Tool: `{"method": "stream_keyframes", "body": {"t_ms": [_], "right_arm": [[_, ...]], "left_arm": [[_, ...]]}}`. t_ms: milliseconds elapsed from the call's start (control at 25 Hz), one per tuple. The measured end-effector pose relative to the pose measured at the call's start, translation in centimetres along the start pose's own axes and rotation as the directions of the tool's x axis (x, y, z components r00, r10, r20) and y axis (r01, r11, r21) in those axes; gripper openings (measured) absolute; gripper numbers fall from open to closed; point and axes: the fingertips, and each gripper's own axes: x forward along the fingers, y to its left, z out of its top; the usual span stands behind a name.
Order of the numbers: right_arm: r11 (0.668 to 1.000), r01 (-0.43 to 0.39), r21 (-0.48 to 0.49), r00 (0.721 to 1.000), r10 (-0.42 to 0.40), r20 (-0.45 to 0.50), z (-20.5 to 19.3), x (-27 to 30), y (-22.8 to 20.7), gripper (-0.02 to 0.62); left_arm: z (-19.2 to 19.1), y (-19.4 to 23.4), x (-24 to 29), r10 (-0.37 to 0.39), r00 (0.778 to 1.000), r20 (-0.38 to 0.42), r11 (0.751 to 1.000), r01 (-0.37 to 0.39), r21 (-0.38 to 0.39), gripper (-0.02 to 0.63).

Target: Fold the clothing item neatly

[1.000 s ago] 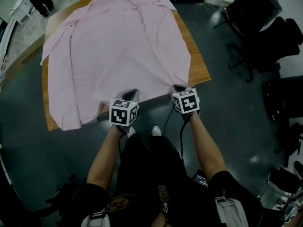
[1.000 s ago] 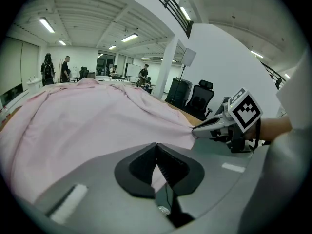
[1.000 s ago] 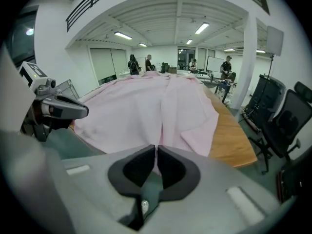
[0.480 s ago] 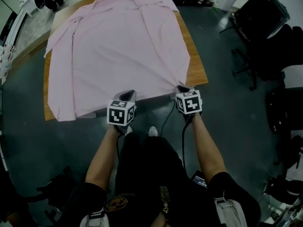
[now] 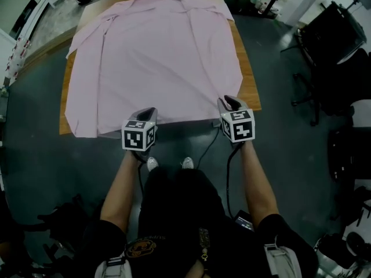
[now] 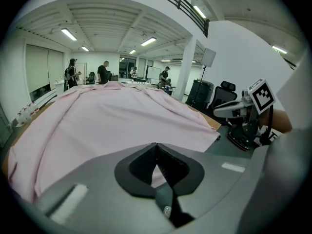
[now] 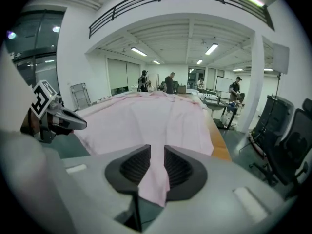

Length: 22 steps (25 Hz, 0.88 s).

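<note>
Shirt: the pink shirt (image 5: 156,62) lies spread flat on the table (image 5: 250,91). It stretches away ahead of both sets of fingertips, with the collar at the far end.
Left gripper: the left gripper (image 5: 147,113) has its fingers closed tip to tip on the near hem, and pink cloth shows in the gap just behind the tips.
Right gripper: the right gripper (image 5: 227,101) has its jaws standing apart, having just been opening. A strip of the hem runs between the pads and hangs down behind them.
Hem edge: the hem runs straight from one gripper's fingertips to the other's, along the table's near edge.
Table edges: a strip of bare wood shows just outside the right fingertips. Well outside the left fingertips, the shirt's corner covers the table's near corner.
Open room: the dark floor (image 5: 35,149) lies open beyond the left fingers and behind both grippers. Black office chairs (image 5: 330,45) stand well off to the right of the right fingers.
Head view only: it shows the shirt's whole outline, both forearms and the person's shoes (image 5: 152,164) below the grippers.
Gripper views only: they show the pad faces, each gripper seen side-on from the other, and people (image 6: 103,72) standing far beyond the collar end.
</note>
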Motion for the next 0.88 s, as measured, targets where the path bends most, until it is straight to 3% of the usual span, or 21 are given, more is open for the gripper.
{"method": "stream_keyframes", "body": {"t_ms": [320, 560, 880], "right_arm": [[0.987, -0.122, -0.105, 0.99, 0.128, 0.053, 6.4, 3.9, 8.9, 0.075], [0.96, -0.224, -0.166, 0.972, 0.234, 0.037, 10.0, 7.9, 19.5, 0.075], [0.925, -0.317, -0.211, 0.945, 0.328, 0.018, 14.7, 12.4, 33.3, 0.075]], "left_arm": [[-0.7, 9.0, -4.7, 0.122, 0.991, 0.057, 0.989, -0.117, -0.086, 0.008], [-3.3, 18.1, -9.7, 0.205, 0.976, 0.076, 0.968, -0.191, -0.165, 0.008], [-5.6, 29.0, -15.7, 0.249, 0.964, 0.088, 0.951, -0.227, -0.209, 0.008]]}}
